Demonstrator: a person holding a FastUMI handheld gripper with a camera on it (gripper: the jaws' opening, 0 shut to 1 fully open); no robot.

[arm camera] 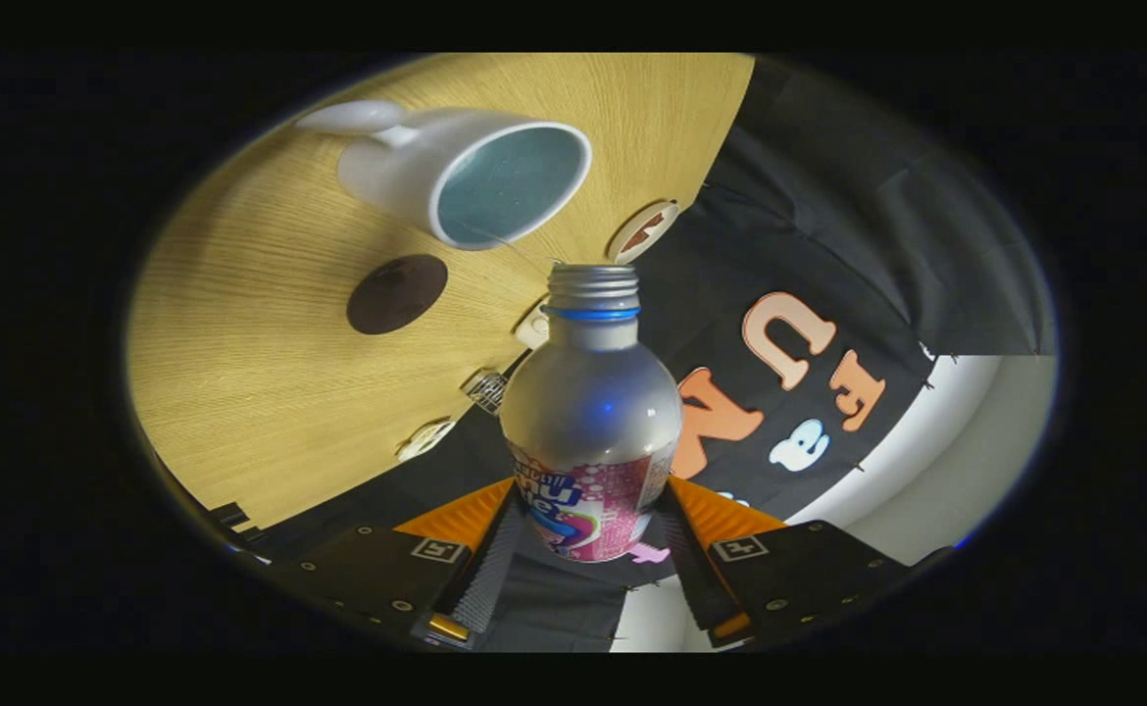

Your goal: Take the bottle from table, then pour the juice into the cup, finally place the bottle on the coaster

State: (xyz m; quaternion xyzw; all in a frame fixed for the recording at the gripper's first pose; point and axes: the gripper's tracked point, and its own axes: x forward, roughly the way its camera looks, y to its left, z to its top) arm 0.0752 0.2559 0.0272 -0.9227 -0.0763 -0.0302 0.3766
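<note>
In the gripper view, the juice bottle is clamped at its labelled body between both fingers of the gripper, its uncapped neck aimed toward the white mug on the wooden table. Pouring is judged underway. Next, the bottle must be righted and carried to the dark round coaster beside the mug.

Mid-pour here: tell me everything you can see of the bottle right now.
The bottle is clamped between the tongs, both fingers pressing its lower body. It looks metallic silver, with a rounded shoulder, a pink and white printed label low down, a blue ring at the neck and a bare threaded mouth, cap off. Its mouth points toward the white cup beyond it, not touching.
</note>
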